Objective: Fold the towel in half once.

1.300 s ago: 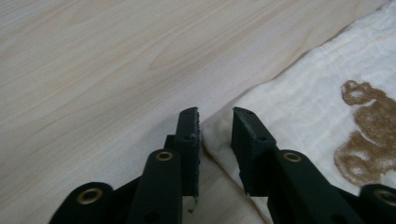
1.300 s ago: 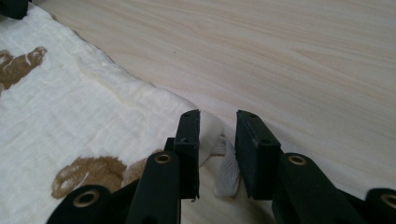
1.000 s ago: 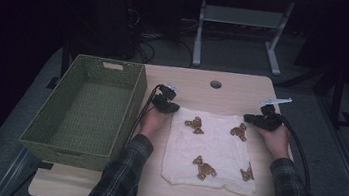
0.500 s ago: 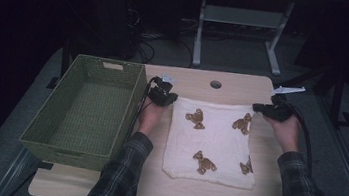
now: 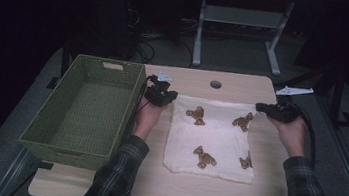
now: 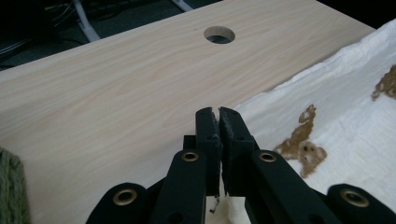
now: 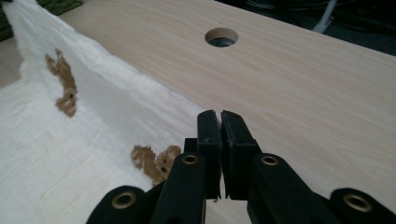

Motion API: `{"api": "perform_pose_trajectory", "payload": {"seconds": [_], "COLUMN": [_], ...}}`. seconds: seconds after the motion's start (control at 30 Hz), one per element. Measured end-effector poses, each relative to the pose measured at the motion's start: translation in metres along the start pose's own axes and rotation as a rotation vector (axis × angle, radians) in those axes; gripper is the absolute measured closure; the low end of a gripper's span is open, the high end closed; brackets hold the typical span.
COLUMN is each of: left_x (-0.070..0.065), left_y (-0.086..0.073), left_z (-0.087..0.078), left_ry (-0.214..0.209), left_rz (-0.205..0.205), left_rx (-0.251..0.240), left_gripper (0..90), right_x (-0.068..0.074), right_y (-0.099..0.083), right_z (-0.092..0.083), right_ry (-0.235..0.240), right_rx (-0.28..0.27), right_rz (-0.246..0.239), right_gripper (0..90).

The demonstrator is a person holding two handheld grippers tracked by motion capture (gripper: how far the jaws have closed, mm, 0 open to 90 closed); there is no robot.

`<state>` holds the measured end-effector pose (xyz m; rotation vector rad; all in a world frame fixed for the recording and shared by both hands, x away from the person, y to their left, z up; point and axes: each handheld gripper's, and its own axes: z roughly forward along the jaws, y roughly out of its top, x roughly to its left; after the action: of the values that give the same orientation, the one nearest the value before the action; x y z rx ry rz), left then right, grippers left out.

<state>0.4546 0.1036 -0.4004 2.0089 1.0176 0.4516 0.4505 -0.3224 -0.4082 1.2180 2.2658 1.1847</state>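
Observation:
A white towel point(image 5: 212, 140) printed with brown teddy bears lies on the wooden table point(image 5: 176, 191). Its far edge is raised and pulled taut between the two grippers. My left gripper point(image 5: 171, 96) is shut on the towel's far left corner, and my right gripper point(image 5: 260, 107) is shut on the far right corner. In the left gripper view the black jaws point(image 6: 219, 116) are pressed together with the towel point(image 6: 345, 107) running off to the right. The right gripper view has the jaws point(image 7: 220, 119) closed too, and the towel point(image 7: 70, 154) stretches away to the left.
A green woven basket point(image 5: 85, 112) stands on the left part of the table, close to my left hand. A round cable hole point(image 5: 216, 84) sits near the table's far edge. Past that edge are a dark floor, cables and a white metal stand point(image 5: 242, 20).
Both hands have risen and moved toward the far side, lifting the towel's far edge off the table. The right hand has also shifted outward, pulling the edge straight.

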Motion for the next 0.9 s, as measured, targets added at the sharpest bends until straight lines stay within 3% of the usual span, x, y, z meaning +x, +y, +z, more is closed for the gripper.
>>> {"api": "perform_pose_trajectory", "payload": {"seconds": [0.17, 0.5, 0.63, 0.9], "left_x": [-0.008, -0.022, -0.029, -0.039], "left_y": [-0.006, -0.024, -0.031, -0.044], "left_z": [-0.009, -0.026, -0.029, -0.040], "left_ry": [-0.002, -0.020, -0.020, -0.040], "left_rz": [0.035, 0.050, 0.083, 0.092], "left_rx": [0.020, 0.015, 0.026, 0.013], "left_gripper": [86.6, 86.6, 86.6, 86.6], "right_x": [0.009, 0.025, 0.031, 0.044], "right_y": [-0.011, -0.026, -0.036, -0.053], "right_z": [-0.008, -0.021, -0.023, -0.029], "right_ry": [0.023, 0.048, 0.051, 0.059], "right_rx": [-0.006, -0.030, -0.019, -0.019], "right_rz": [-0.018, -0.046, -0.044, -0.048], "right_gripper": [86.7, 86.7, 86.7, 86.6]}}
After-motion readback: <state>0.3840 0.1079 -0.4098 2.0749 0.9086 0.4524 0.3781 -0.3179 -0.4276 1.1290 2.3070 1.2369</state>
